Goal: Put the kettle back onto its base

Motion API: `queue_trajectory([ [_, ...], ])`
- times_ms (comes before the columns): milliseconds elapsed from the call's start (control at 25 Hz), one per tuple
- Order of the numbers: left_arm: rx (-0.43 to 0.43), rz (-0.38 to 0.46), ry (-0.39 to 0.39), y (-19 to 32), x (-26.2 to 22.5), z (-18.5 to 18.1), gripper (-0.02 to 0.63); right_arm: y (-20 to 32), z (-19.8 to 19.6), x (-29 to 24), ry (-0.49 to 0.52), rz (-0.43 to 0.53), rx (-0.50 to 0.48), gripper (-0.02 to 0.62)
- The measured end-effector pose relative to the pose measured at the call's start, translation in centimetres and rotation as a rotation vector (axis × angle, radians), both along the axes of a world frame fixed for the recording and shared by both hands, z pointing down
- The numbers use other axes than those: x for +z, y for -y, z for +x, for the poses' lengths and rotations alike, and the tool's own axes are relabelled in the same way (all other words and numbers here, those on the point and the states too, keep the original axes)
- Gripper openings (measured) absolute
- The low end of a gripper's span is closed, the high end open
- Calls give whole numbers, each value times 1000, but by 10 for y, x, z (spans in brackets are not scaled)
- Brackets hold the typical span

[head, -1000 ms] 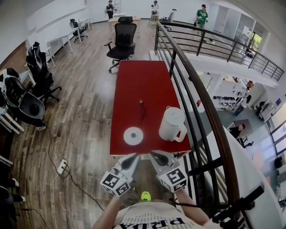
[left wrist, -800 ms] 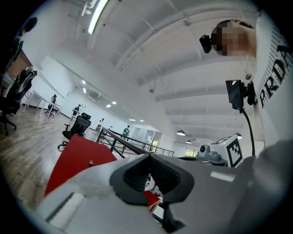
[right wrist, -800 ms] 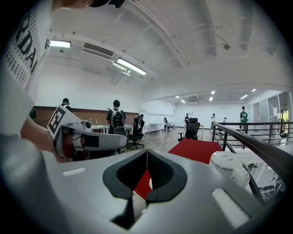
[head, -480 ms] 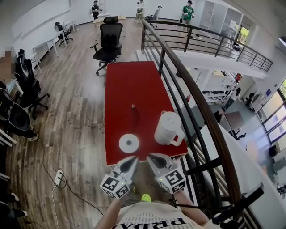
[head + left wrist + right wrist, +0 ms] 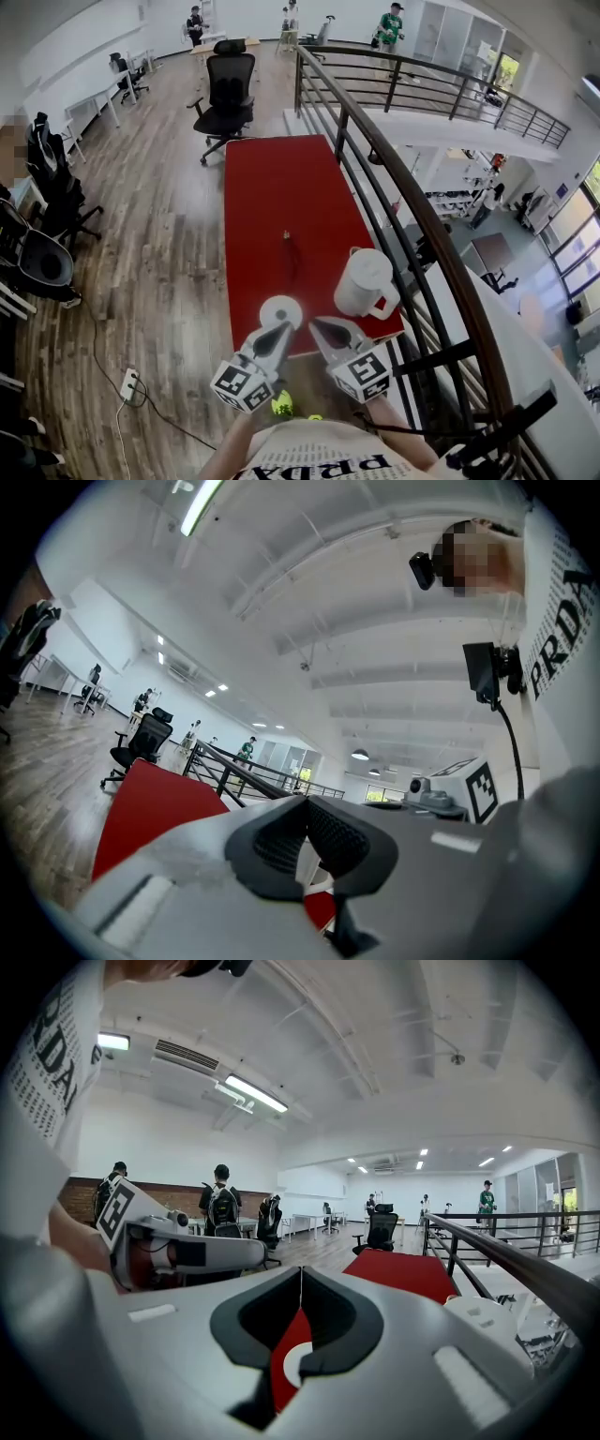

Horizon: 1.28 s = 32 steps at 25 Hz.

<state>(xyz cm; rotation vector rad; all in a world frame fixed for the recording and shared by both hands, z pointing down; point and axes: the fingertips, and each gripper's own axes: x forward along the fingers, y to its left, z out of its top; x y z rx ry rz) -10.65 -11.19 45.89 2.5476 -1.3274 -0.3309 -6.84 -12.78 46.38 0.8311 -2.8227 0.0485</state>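
Kettle [image 5: 364,281]: white, upright, lid on, handle turned toward the near right corner. It stands on the counter by the right edge, right of its base and apart from it.

Base [image 5: 280,307]: flat white disc with a small hub in the middle. It lies on the counter close to the near edge, with nothing standing on it.

Counter [image 5: 281,197]: long, red-topped, running away from the person alongside the railing [image 5: 398,169].

Left claw [image 5: 283,330]: clenched. Its own view shows the dark ribbed pads meeting at the tips with nothing gripped between them. In the head view its tip overlaps the near rim of the base.

Right claw [image 5: 318,325]: clenched and empty, the pads meeting in a thin line at the tips. Through the opening below that line show the red counter and a white curve of the base. In the head view its tip sits at the counter's near edge, between base and kettle.

Both claws: side by side, tips angled toward each other, marker cubes toward the person.

Small dark thing [image 5: 289,240]: on the counter's middle, beyond the base; possibly a bit of cable, too small to tell.

Office chair [image 5: 230,84]: black, on the wooden floor [image 5: 159,244] past the counter's far end.
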Motion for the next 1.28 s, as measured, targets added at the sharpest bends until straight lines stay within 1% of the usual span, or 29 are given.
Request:
queue_trajectory([
  [240, 16, -2, 6, 9, -6, -10, -9, 14, -14, -5, 9, -3, 24, 9],
  [440, 33, 3, 25, 19, -2, -9, -9, 24, -15, -3, 15, 12, 50, 9],
  [720, 30, -14, 39, 24, 4, -9, -9, 23, -14, 2, 24, -10, 50, 9],
  [880, 38, -19, 37, 24, 2, 4, -9, 20, -9, 0, 16, -16, 29, 9],
  [1080, 62, -25, 43, 44, 0, 22, -9, 44, -2, -5, 19, -8, 26, 9],
  [1200, 71, -42, 55, 52, 2, 25, -9, 52, 0, -8, 17, -11, 23, 9],
  [1280, 72, -35, 60, 55, 2, 25, -9, 55, 2, -8, 18, -5, 23, 9],
])
